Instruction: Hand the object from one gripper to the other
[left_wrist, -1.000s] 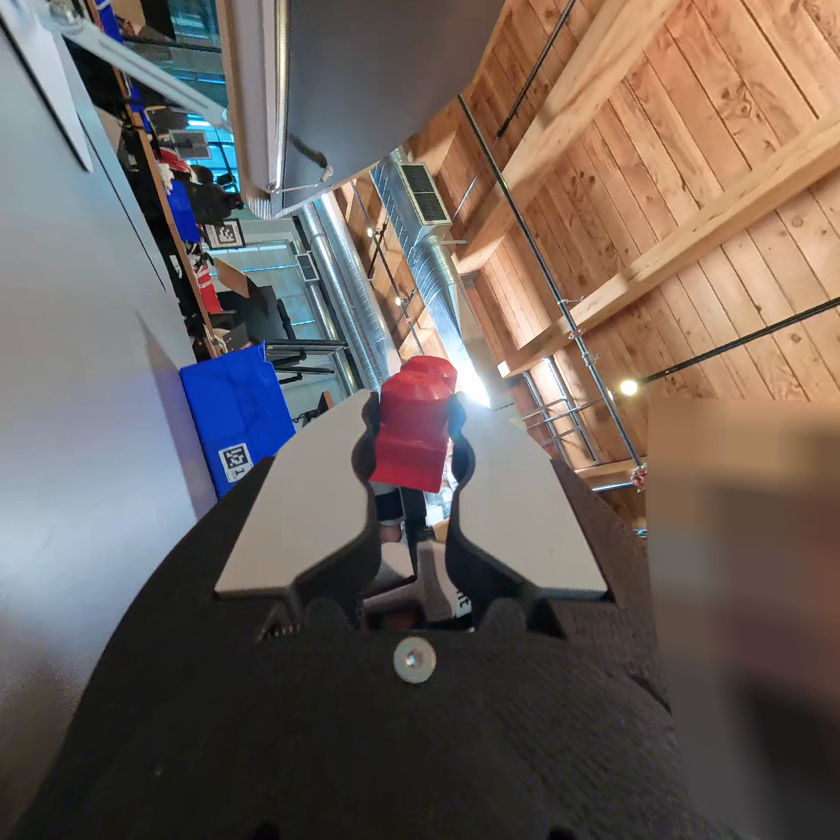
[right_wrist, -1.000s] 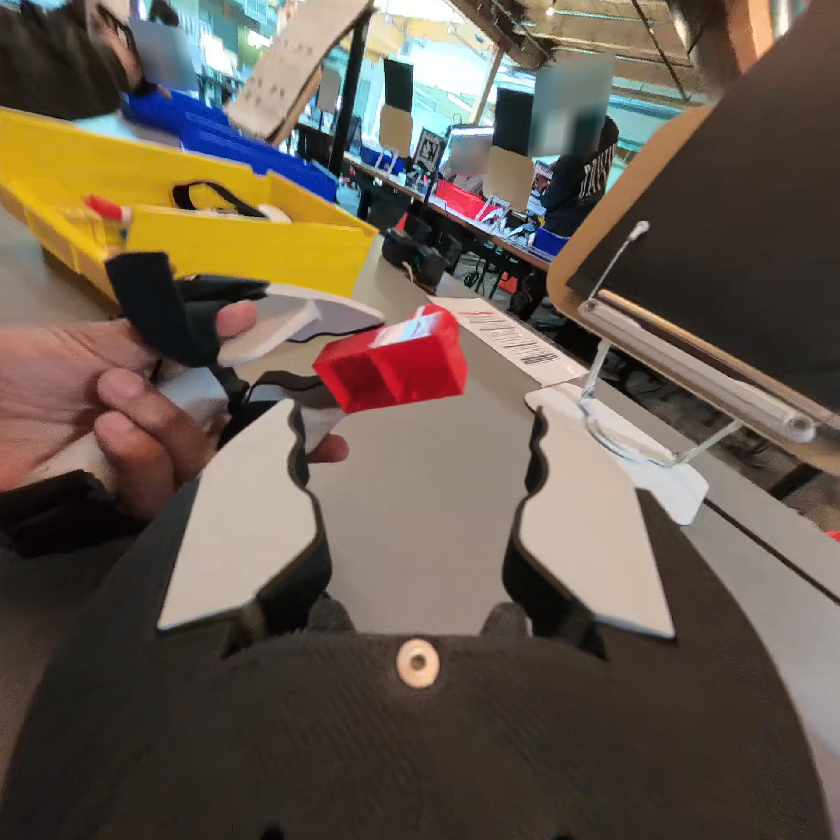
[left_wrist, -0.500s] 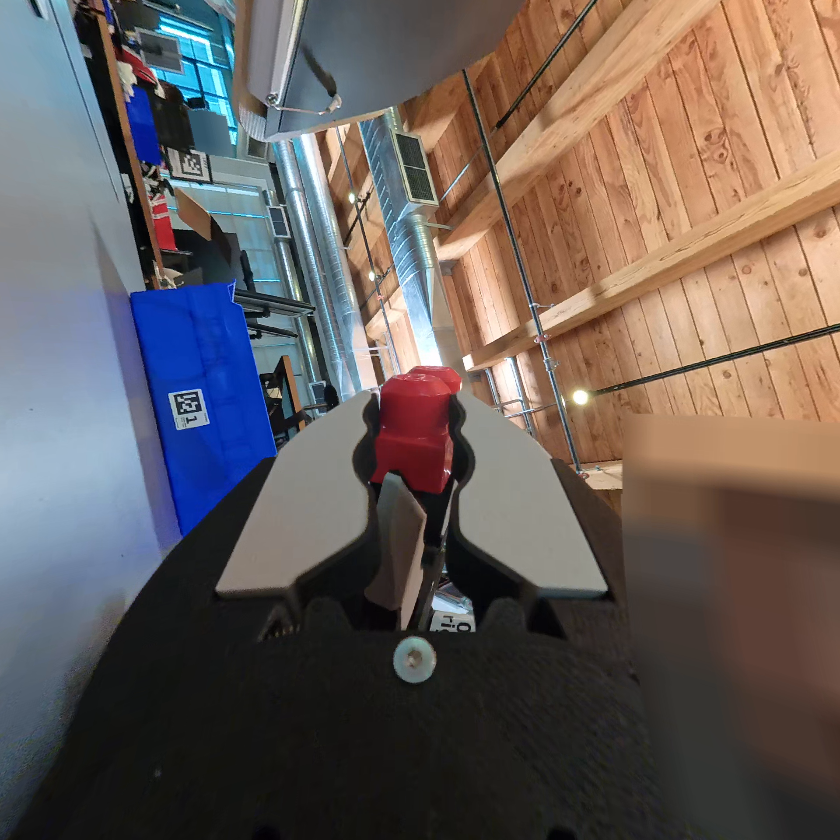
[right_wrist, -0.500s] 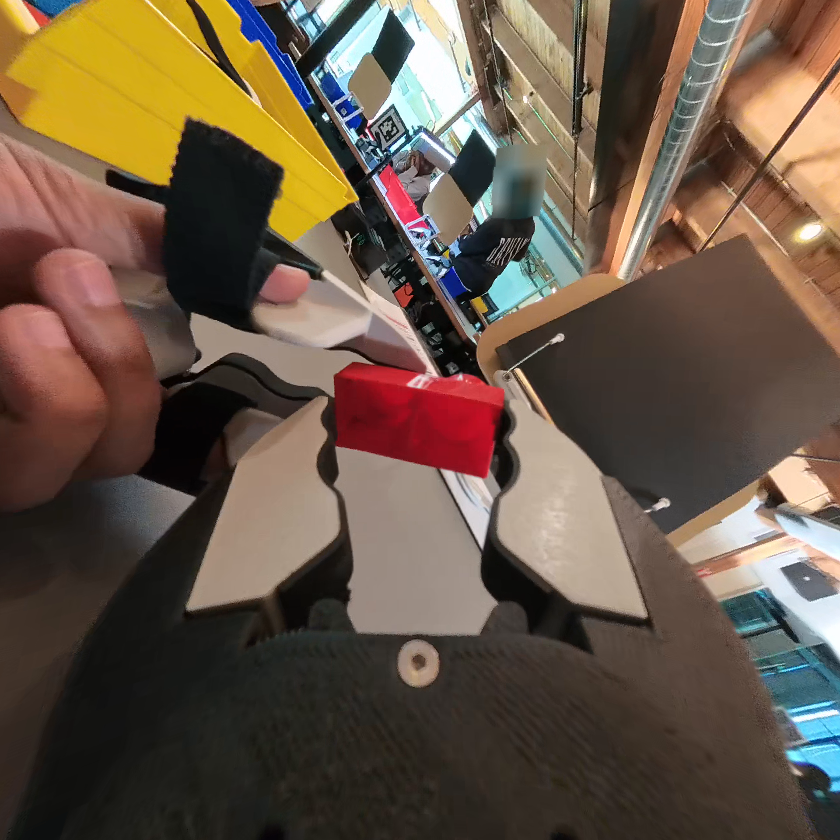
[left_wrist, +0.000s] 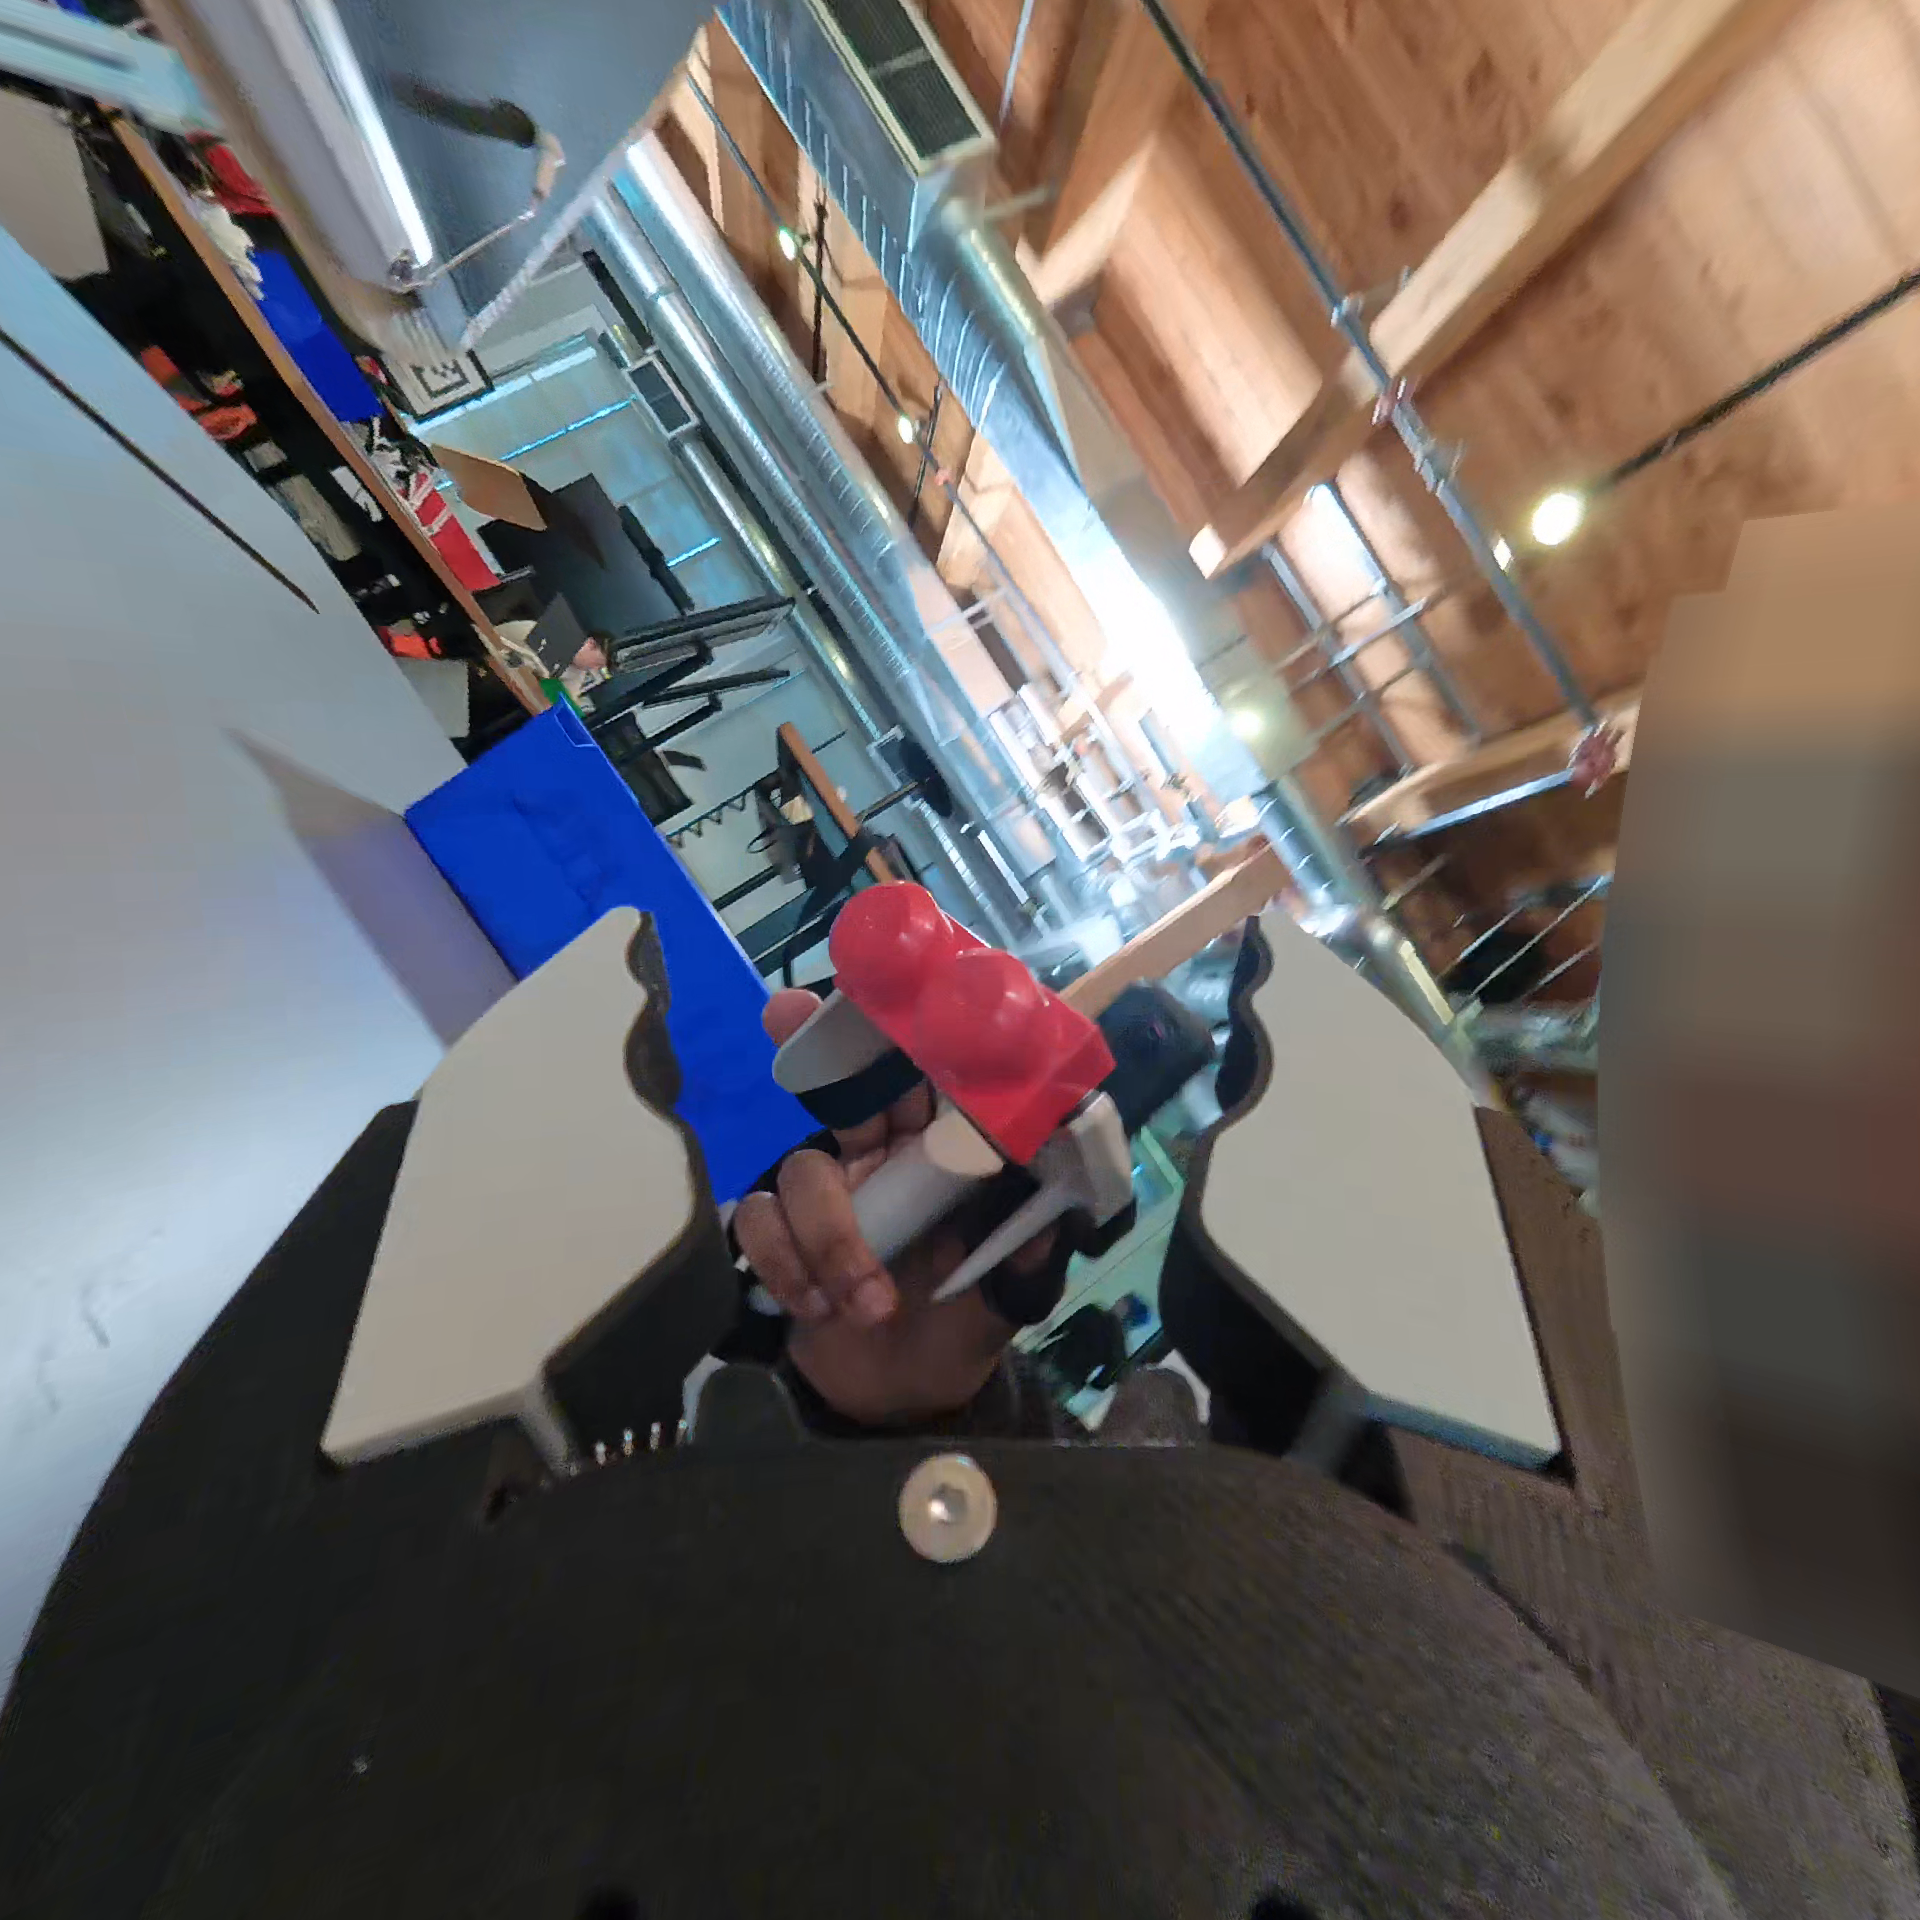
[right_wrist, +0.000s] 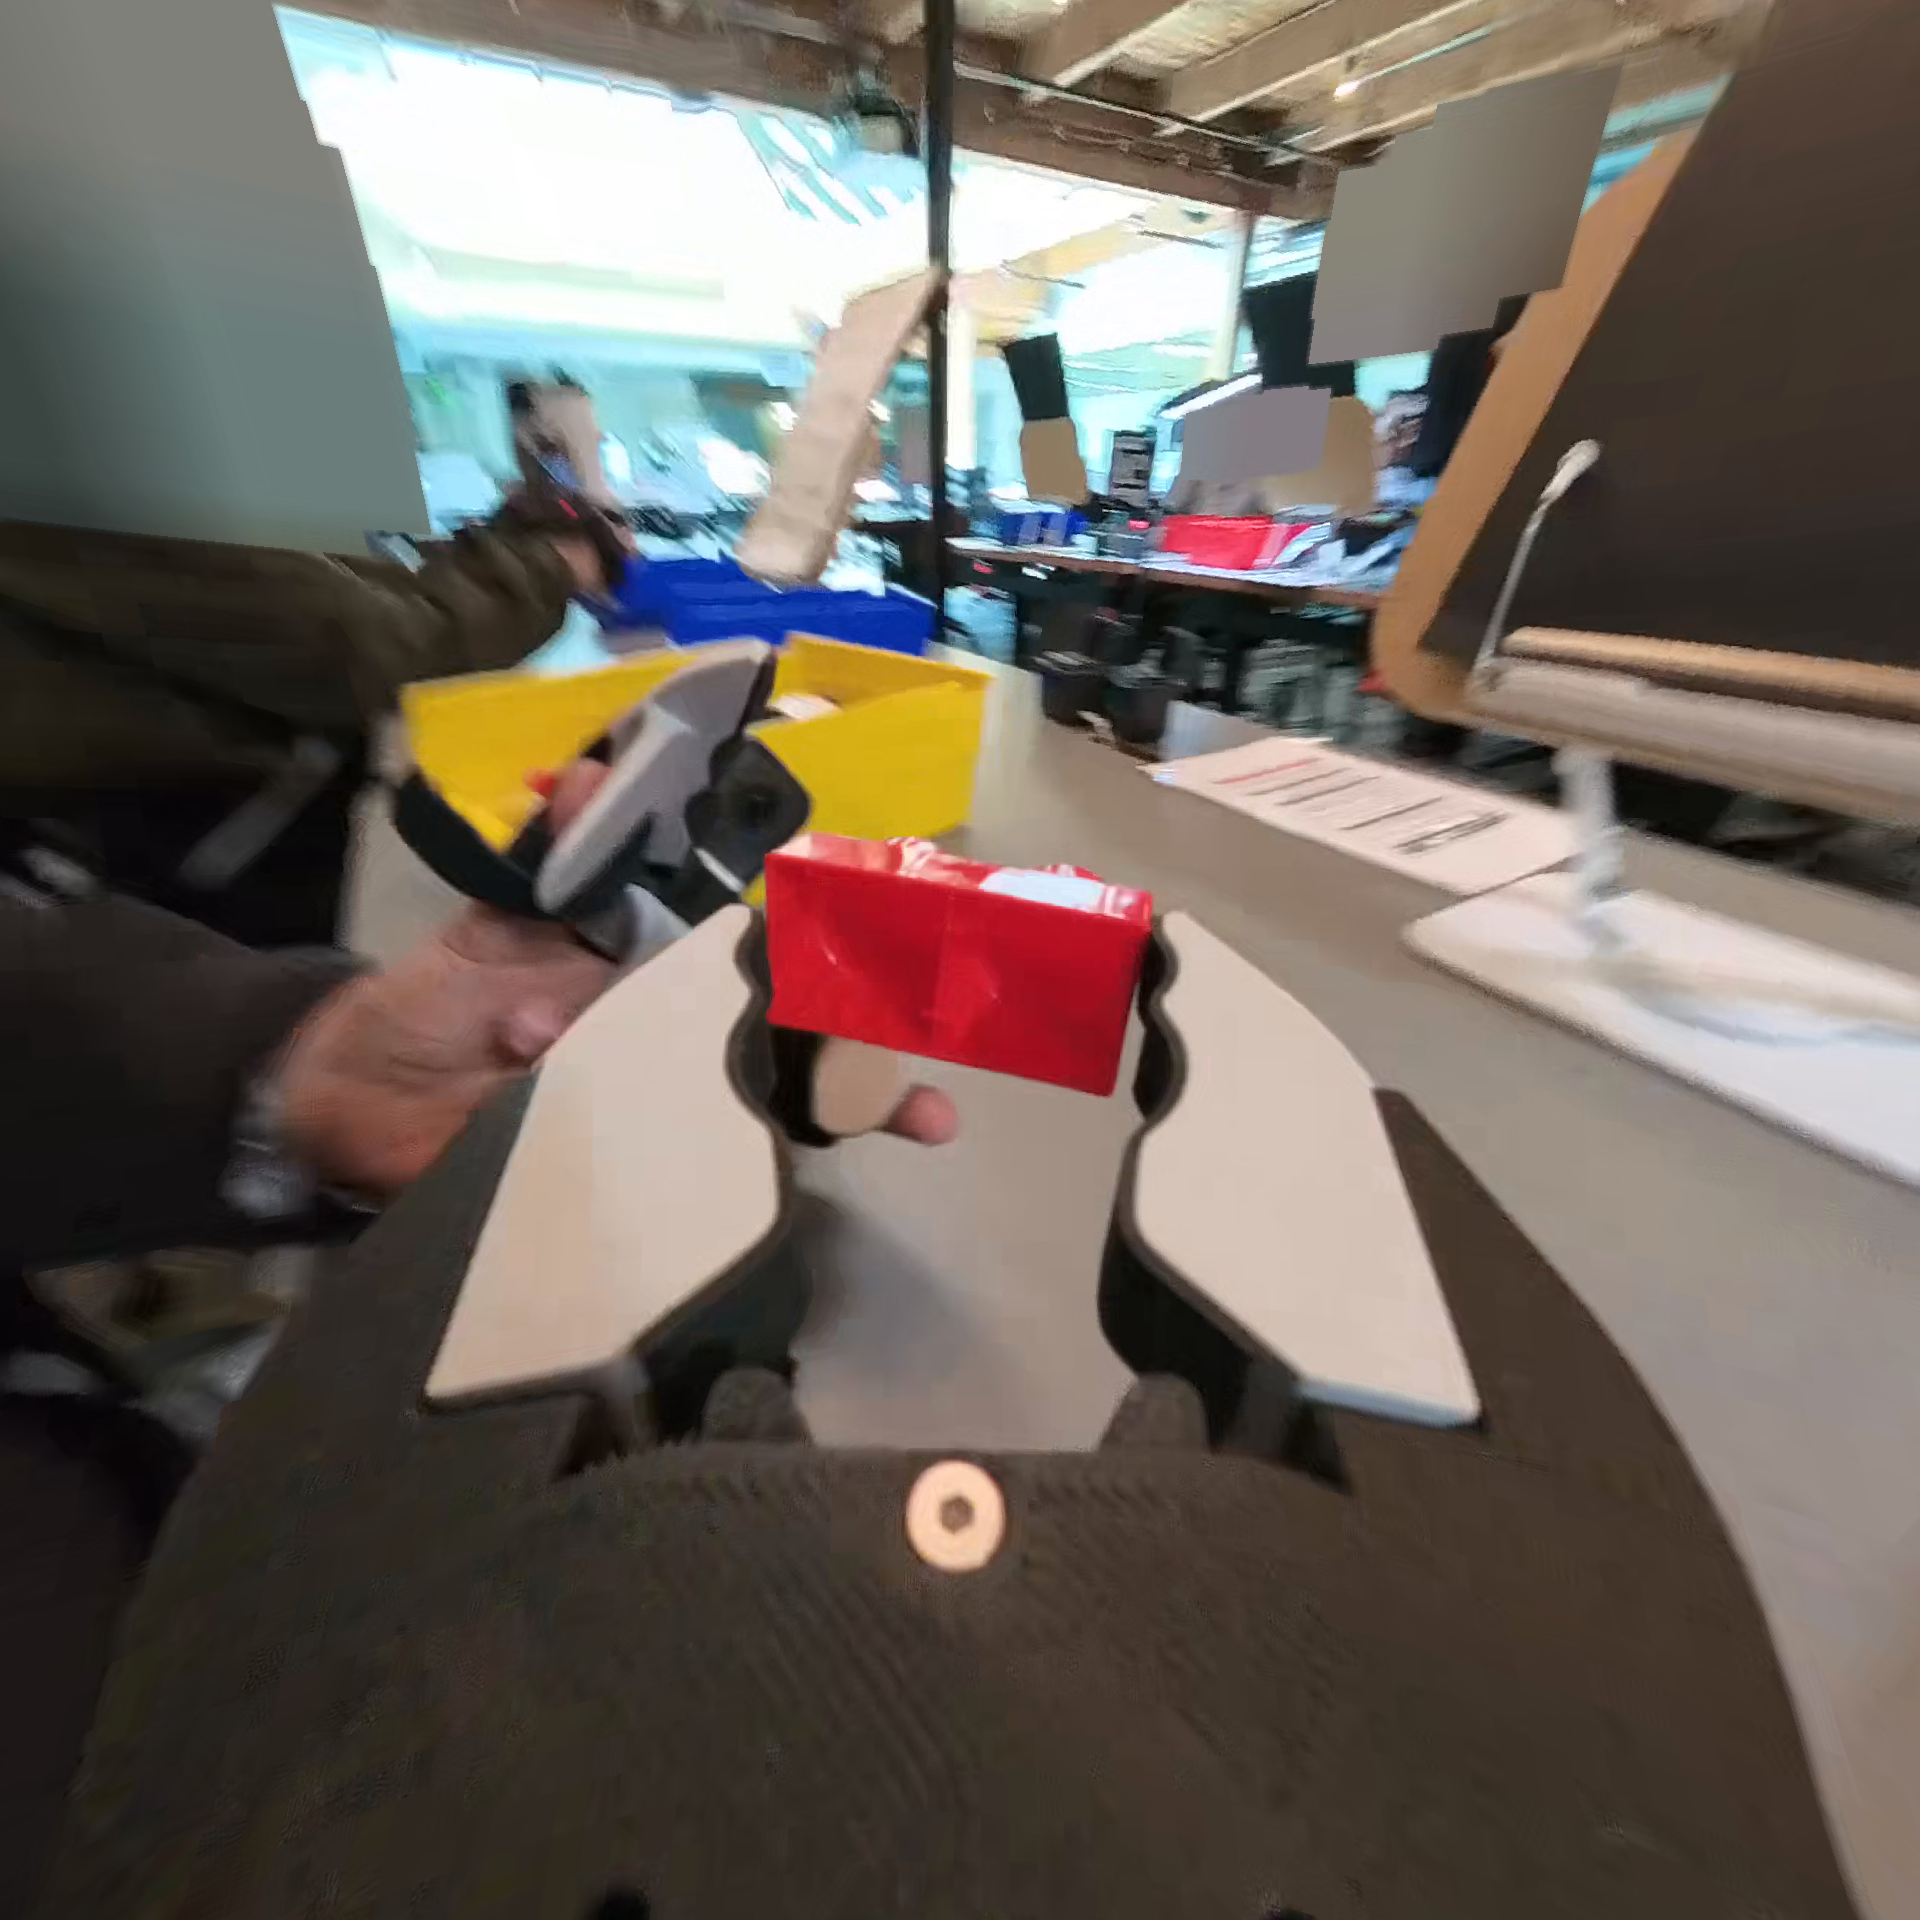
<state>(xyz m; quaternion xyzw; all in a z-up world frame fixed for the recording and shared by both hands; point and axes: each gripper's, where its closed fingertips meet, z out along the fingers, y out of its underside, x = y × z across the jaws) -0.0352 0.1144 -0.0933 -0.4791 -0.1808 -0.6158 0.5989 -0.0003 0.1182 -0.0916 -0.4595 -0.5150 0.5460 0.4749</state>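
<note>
The red brick (right_wrist: 951, 956) is clamped between the tips of my right gripper (right_wrist: 953, 935), held above the grey table (right_wrist: 1299, 914). In the left wrist view the brick (left_wrist: 966, 1029) sits a short way in front of my left gripper (left_wrist: 940, 930), which is open wide and empty. There one of the right gripper's fingers (left_wrist: 831, 1039) shows pressed against the brick's side, with a hand (left_wrist: 852, 1278) behind it. In the right wrist view a finger (right_wrist: 675, 727) of the left gripper shows up and to the left of the brick, apart from it.
A yellow bin (right_wrist: 894, 748) stands on the table behind the brick, with blue bins (right_wrist: 769, 613) beyond it. A paper sheet (right_wrist: 1340, 800) and a white stand base (right_wrist: 1662, 966) carrying a dark board (right_wrist: 1714, 416) are on the right. A sleeved arm (right_wrist: 260, 644) crosses the left.
My left gripper has opened, let go of the red brick and drawn back. My right gripper has shut on the brick and now holds it alone.
</note>
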